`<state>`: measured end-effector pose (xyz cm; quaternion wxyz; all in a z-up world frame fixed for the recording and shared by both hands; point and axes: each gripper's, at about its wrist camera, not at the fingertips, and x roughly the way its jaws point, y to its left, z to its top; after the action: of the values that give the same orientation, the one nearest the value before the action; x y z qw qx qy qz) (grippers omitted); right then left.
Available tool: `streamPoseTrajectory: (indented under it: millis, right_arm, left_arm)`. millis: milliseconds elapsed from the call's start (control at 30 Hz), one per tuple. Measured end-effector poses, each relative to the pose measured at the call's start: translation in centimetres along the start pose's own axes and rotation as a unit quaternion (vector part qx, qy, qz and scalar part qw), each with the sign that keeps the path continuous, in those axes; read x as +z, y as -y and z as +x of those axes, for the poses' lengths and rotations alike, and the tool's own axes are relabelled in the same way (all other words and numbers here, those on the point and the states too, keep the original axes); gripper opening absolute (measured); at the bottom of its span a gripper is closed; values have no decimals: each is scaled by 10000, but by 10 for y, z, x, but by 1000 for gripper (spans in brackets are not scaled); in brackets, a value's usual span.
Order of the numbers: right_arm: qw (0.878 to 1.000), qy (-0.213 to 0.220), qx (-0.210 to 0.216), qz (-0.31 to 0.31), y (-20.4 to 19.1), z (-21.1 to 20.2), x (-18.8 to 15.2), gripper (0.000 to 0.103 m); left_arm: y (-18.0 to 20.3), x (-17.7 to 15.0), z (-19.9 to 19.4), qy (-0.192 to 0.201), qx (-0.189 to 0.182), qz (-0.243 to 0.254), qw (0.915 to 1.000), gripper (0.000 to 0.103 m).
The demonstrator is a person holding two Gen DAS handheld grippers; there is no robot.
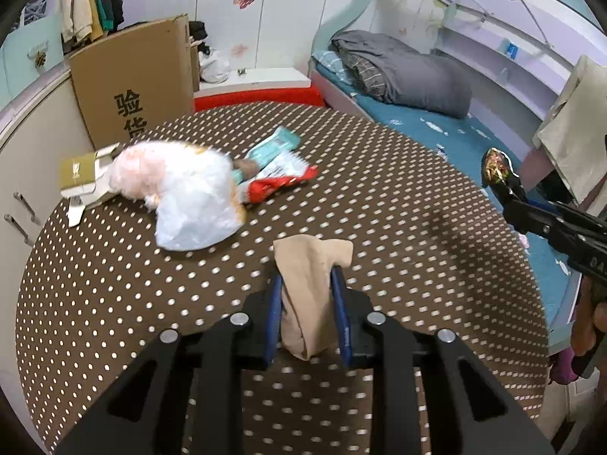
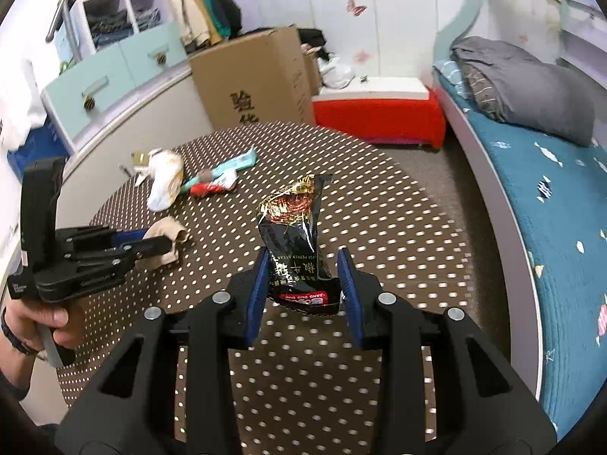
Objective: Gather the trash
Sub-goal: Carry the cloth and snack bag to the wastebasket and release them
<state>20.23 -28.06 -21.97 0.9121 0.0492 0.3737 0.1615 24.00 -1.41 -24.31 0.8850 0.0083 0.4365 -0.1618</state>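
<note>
My left gripper (image 1: 308, 284) is shut on a beige stocking (image 1: 309, 295) and holds it above the brown dotted table (image 1: 398, 197); it also shows in the right wrist view (image 2: 167, 244). My right gripper (image 2: 303, 265) is shut on a black snack wrapper (image 2: 297, 250) with a torn gold top, held above the table (image 2: 379, 227); it shows at the right of the left wrist view (image 1: 497, 174). Across the table lie a white plastic bag (image 1: 186, 193), a red and white wrapper (image 1: 280, 182), a teal wrapper (image 1: 273, 144) and a small olive carton (image 1: 79, 174).
A tall cardboard box (image 1: 132, 79) stands behind the table at the left. A red and white bench (image 2: 379, 113) stands at the back. A bed with a blue sheet (image 2: 550, 197) and grey quilt runs along the right. Cabinets (image 2: 114, 87) line the left wall.
</note>
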Motion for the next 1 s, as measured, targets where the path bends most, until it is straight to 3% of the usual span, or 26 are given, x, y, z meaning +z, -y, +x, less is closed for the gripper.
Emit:
streamPoseTrajectory:
  millis: [367, 633, 833, 1000]
  right_arm:
    - [9970, 553, -220, 486, 52, -55, 3, 35]
    - [9878, 933, -630, 1078, 114, -99, -5, 35]
    - [9790, 1006, -849, 1557, 158, -115, -20, 35]
    - [9726, 912, -929, 1929, 190, -111, -33, 35]
  left_arm:
    - [72, 38, -21, 401, -437, 367, 9976, 24]
    - [146, 64, -27, 587, -922, 729, 9913, 24]
    - [201, 76, -23, 628, -1255, 1034, 9847, 24]
    - [245, 78, -2, 433, -1465, 1218, 9807, 24]
